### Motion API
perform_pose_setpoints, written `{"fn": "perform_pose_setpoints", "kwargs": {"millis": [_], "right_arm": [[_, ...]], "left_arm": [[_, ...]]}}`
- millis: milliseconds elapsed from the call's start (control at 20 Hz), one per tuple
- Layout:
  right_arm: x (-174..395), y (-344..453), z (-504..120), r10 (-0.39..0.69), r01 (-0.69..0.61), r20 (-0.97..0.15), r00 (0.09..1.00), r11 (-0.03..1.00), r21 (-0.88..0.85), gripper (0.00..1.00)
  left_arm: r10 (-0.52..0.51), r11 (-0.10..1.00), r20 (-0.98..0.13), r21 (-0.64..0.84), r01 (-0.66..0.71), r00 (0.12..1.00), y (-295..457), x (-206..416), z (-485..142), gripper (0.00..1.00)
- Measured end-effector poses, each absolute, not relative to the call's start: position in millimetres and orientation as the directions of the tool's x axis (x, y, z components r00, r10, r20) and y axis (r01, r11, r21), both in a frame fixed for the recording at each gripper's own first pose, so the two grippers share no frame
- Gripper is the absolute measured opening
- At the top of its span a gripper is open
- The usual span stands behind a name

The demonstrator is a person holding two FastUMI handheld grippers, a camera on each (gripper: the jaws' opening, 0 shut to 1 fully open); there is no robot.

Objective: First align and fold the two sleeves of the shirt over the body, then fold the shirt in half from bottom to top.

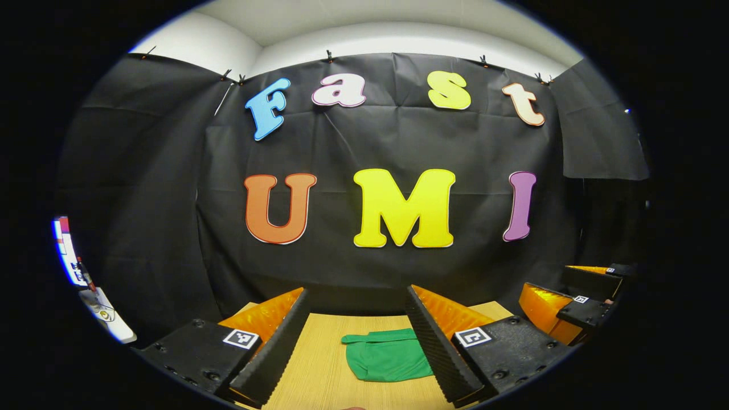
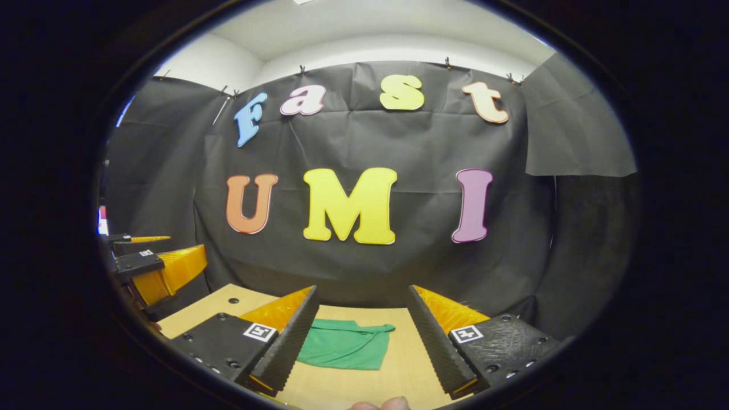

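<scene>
Two hand-held grippers are seen. Wide apart are held the fingers of the left hand-held gripper [image 1: 357,330] and the right hand-held gripper [image 2: 360,330], with nothing gripped. One green shirt [image 1: 387,354], folded small, is laid flat on one wooden tabletop [image 1: 319,370], just beyond the fingers, touched by neither.

Shirts: one green shirt [image 1: 387,356], lying on the table as a compact bundle.
Tables: one wooden table [image 1: 319,364].
Grippers: two. The left gripper [image 1: 356,347] is seen at the bottom of the left gripper view, the right gripper [image 2: 360,341] at the bottom of the right gripper view.
Fingers per gripper: two, spread apart with nothing between them.
Square markers: two on each gripper, one per finger base.
</scene>
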State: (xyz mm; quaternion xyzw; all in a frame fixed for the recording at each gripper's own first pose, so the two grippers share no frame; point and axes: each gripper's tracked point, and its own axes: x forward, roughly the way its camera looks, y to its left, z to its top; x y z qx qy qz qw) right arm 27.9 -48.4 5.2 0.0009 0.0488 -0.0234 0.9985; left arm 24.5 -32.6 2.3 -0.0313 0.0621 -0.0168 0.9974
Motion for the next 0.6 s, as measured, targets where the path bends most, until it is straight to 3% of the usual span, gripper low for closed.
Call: {"fn": "perform_pose_setpoints", "kwargs": {"millis": [600], "right_arm": [[43, -49, 8, -0.05, 0.05, -0.09, 0.995, 0.999, 0.003, 0.97]], "left_arm": [[-0.011, 0.999, -0.142, -0.054, 0.003, 0.99, -29, 31, 4, 1.0]]}}
